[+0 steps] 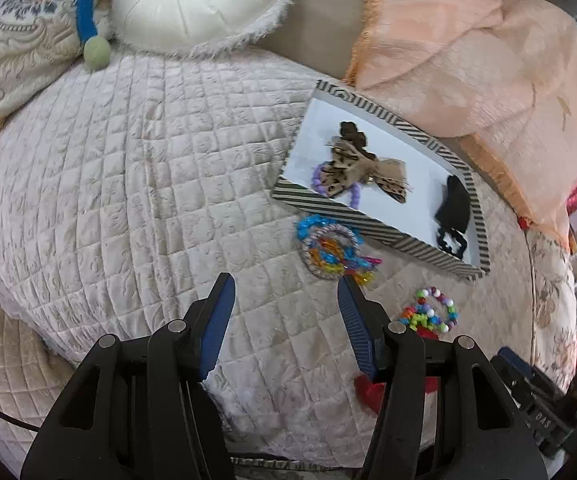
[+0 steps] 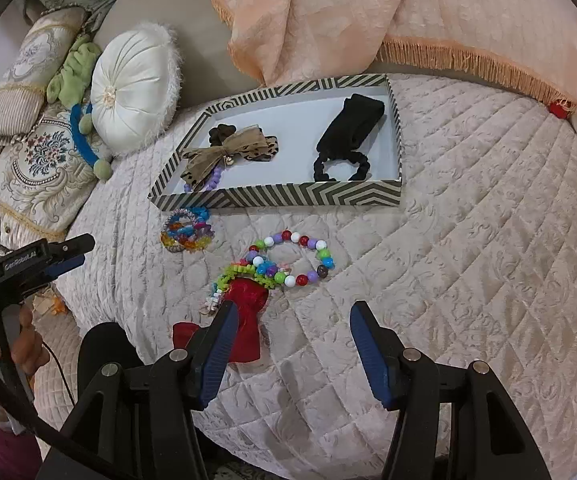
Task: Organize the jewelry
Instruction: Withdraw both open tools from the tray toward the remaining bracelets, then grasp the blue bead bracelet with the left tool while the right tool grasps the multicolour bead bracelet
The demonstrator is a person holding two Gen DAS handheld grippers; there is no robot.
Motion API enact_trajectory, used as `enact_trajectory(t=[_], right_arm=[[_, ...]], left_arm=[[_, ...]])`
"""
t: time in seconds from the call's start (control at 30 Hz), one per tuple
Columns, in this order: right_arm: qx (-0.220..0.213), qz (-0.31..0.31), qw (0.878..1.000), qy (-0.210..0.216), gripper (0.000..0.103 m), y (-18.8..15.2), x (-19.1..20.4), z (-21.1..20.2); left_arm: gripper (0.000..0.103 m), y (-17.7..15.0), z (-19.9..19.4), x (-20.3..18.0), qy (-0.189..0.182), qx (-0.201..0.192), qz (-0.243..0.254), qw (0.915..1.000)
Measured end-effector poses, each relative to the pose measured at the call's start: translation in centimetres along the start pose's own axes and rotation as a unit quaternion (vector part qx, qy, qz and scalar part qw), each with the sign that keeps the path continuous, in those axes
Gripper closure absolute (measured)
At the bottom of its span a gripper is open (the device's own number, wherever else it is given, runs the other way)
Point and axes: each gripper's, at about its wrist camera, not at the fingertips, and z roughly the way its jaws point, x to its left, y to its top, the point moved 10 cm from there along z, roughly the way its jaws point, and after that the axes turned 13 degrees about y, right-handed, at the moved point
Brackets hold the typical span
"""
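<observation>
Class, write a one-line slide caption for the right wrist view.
Open right gripper above a red bow and beaded bracelets, near a striped tray.

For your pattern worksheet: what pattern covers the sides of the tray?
Dark and cream chevron stripes on the tray, clearest in the right wrist view.

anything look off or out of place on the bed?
Two bracelet piles lie loose on the quilt, outside the striped tray: a translucent tangle by its front wall, and a round-bead bracelet heaped with a red fabric piece. Nothing looks damaged.
</observation>
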Motion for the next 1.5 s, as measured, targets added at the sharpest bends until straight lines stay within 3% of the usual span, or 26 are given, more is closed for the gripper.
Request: enact_trajectory(t=[0.37, 0.63, 0.77, 0.93, 1.17, 1.33, 1.37, 1.5], right_arm=[[0.01, 0.005, 1.0, 0.002, 0.047, 0.3, -0.5, 1.3], [0.017, 0.018, 1.0, 0.002, 0.047, 0.7, -1.6, 2.4], [0.021, 0.023, 0.999, 0.007, 0.047, 0.9, -1.8, 3.0], [0.022, 0.024, 0.999, 0.011, 0.047, 1.1, -2.0, 3.1], [0.021, 0.03, 0.999, 0.01, 0.047, 1.6, -2.8, 3.3], [0.026, 0.028, 0.999, 0.013, 0.047, 2.0, -3.1, 4.4], [0.027, 0.028, 0.999, 0.013, 0.047, 2.1, -3.1, 4.7], [0.033, 0.015, 0.999, 0.012, 0.047, 2.6, -3.4, 6.2]], left_arm=[[0.05, 1.1, 2.9, -1.1, -0.023, 0.033, -0.015, 0.9991], [0.05, 0.7, 4.8, -4.2, -0.04, 0.063, 0.014, 0.9971], [0.05, 0.5, 5.0, -5.9, -0.039, 0.06, 0.029, 0.997], [0.05, 0.3, 5.6, -7.8, -0.023, 0.044, 0.099, 0.9938], [0.05, -1.4, 6.8, -10.1, 0.003, 0.019, 0.234, 0.9721], [0.05, -1.0, 8.1, -10.4, -0.003, 0.022, 0.23, 0.973], [0.051, -0.9, 8.3, -10.4, -0.006, 0.024, 0.229, 0.9732], [0.076, -0.6, 9.2, -10.6, -0.014, 0.033, 0.226, 0.9734]])
